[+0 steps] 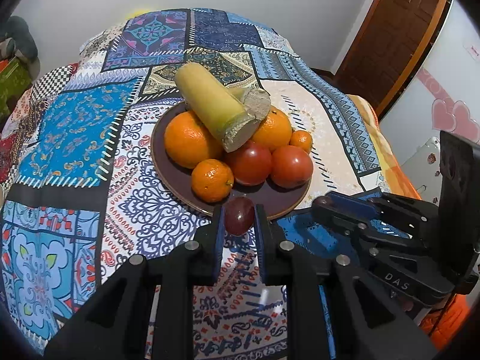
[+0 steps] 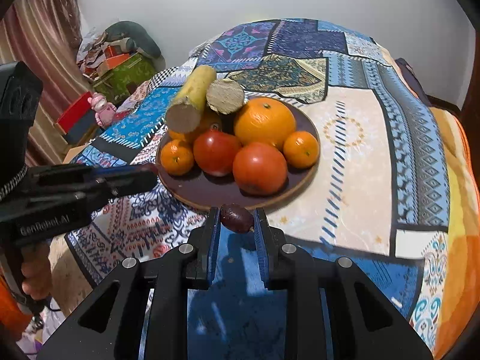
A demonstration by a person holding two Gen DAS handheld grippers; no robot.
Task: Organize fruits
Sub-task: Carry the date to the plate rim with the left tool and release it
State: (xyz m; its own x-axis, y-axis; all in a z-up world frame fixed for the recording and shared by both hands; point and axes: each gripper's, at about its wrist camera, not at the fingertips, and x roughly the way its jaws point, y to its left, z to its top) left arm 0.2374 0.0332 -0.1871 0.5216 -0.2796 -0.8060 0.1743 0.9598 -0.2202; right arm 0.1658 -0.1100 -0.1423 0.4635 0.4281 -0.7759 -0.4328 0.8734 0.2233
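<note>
Fruit piled on brown plate [image 1: 177,180], centre of patchwork tablecloth [image 1: 69,138]. Two large oranges [image 1: 189,141], two small mandarins [image 1: 212,180], two red tomatoes [image 1: 291,166] in a cluster. Two cut sugarcane lengths [image 1: 210,99] across the top, sawn ends toward the cameras.

Left gripper [image 1: 239,219]: fingers pinching small dark-red plum [image 1: 239,216] between blue pads, just over the near rim of the plate, above the cloth. Seen from the right wrist: same gripper [image 2: 150,169] reaching in from the left edge, tips at the plate rim beside a mandarin [image 2: 177,157], a hand [image 2: 36,276] around its handle lower left.

Right gripper [image 2: 236,219]: fingers clamped on second dark fruit [image 2: 237,218], brownish-purple, oval, held crosswise at the fingertips, just short of the near plate rim [image 2: 192,201]. Seen from the left wrist: same gripper [image 1: 322,204] lower right, jaws close together, dark fruit at its tip.

Pink toy figure [image 2: 103,108] and red box [image 2: 75,114] beyond the table's left side.
</note>
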